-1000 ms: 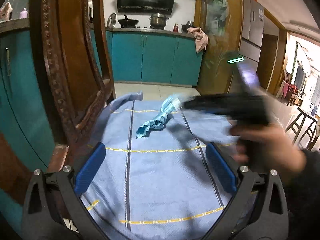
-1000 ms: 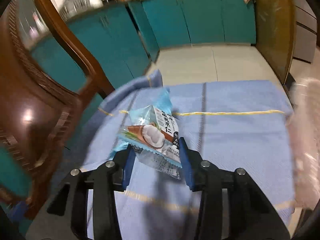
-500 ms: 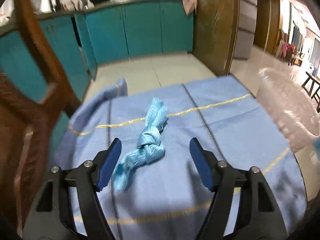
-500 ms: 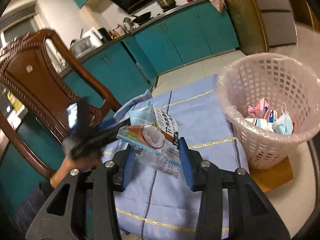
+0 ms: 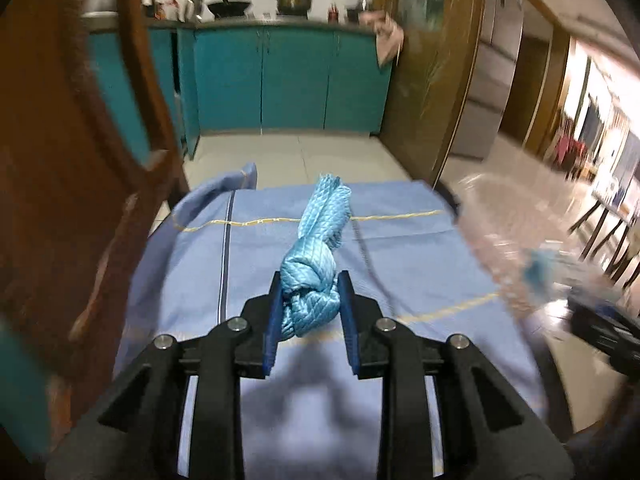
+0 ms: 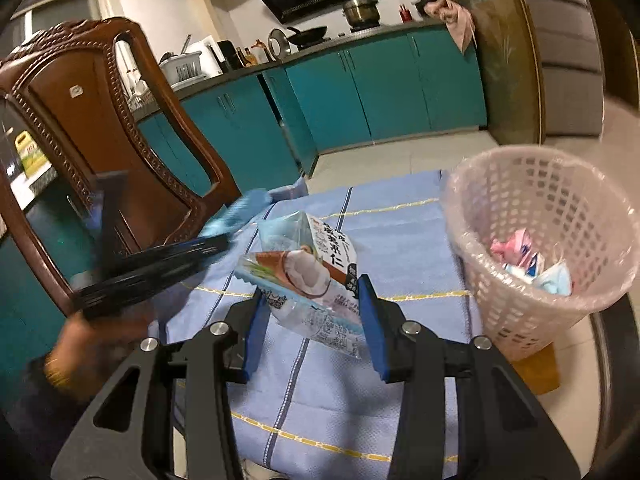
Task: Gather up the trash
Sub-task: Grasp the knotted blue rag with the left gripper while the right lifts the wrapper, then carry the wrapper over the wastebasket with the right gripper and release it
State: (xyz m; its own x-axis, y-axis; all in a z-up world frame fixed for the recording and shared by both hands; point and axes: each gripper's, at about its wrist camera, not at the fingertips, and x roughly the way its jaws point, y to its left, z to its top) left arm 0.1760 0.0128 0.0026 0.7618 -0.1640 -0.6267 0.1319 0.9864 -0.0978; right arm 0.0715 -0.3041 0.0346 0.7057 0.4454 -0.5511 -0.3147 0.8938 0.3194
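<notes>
Two grippers, each with something clamped. My left gripper (image 5: 308, 300) has its blue pads pressed against both sides of a knotted light-blue wrapper (image 5: 316, 256), whose twisted tail points away over the blue tablecloth (image 5: 400, 256) — I cannot tell whether the knot touches the cloth. My right gripper (image 6: 312, 308) is closed on a coconut snack packet (image 6: 308, 272), held above the same cloth. To its right stands a pink mesh basket (image 6: 532, 216) lined with a clear bag, with pink and pale-blue scraps lying in its bottom. At left in the right wrist view I see a carved wooden chair (image 6: 100, 120), with the other gripper blurred in front of it.
</notes>
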